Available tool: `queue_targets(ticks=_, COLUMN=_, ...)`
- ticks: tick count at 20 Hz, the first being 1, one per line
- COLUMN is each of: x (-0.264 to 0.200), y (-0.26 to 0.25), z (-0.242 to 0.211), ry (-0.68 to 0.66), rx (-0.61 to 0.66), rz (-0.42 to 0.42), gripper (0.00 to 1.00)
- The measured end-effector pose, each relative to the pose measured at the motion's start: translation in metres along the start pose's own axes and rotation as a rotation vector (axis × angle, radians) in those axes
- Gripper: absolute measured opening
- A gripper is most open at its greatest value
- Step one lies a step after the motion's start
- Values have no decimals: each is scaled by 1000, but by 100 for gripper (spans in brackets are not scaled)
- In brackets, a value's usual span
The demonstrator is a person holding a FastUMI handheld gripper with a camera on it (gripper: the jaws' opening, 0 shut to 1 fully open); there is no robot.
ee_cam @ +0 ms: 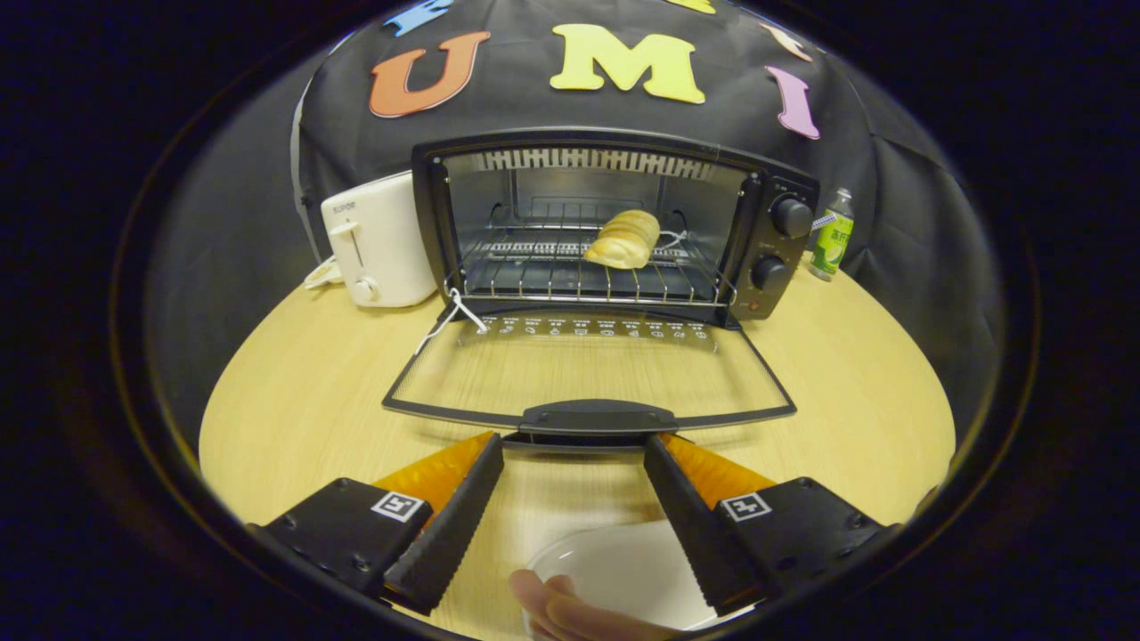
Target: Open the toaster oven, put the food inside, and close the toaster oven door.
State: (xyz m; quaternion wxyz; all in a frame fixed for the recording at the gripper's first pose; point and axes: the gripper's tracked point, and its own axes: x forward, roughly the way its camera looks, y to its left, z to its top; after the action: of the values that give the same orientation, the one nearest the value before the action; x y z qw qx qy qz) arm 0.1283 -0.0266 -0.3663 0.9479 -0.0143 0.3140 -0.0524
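The bread roll [623, 239] already lies on the wire rack [579, 276] inside the toaster oven [614, 223], well beyond the jaws, so closing the door looks like the step in hand. The gripper [574, 463] stands wide and holds nothing; its fingertips flank the door handle [595, 417], which sits just ahead of them. The glass door [588, 374] lies folded down almost flat over the tabletop [294, 392].

To close it well, I would bring the jaws under or onto the handle, then lift in an arc about the hinge, not straight forward, and ease it shut.

The handle is a low, smooth moulded bar; the door is clear glass in a thin dark frame. The roll looks soft, ridged and golden. A pale bowl [614, 561], possibly plastic, sits behind the fingertips beside a hand [570, 614].
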Motion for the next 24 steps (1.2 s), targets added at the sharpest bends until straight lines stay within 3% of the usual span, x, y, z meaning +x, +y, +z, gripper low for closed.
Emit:
queue_targets(ticks=7, x=-15, y=2, z=14, ry=-40, rx=10, rz=-7, gripper=100)
queue_targets(ticks=17, x=-36, y=1, z=69, ry=-255, rx=-90, rz=-29, gripper=100)
queue_targets(ticks=24, x=-50, y=10, z=97, ry=-300, rx=-49, rz=15, gripper=100)
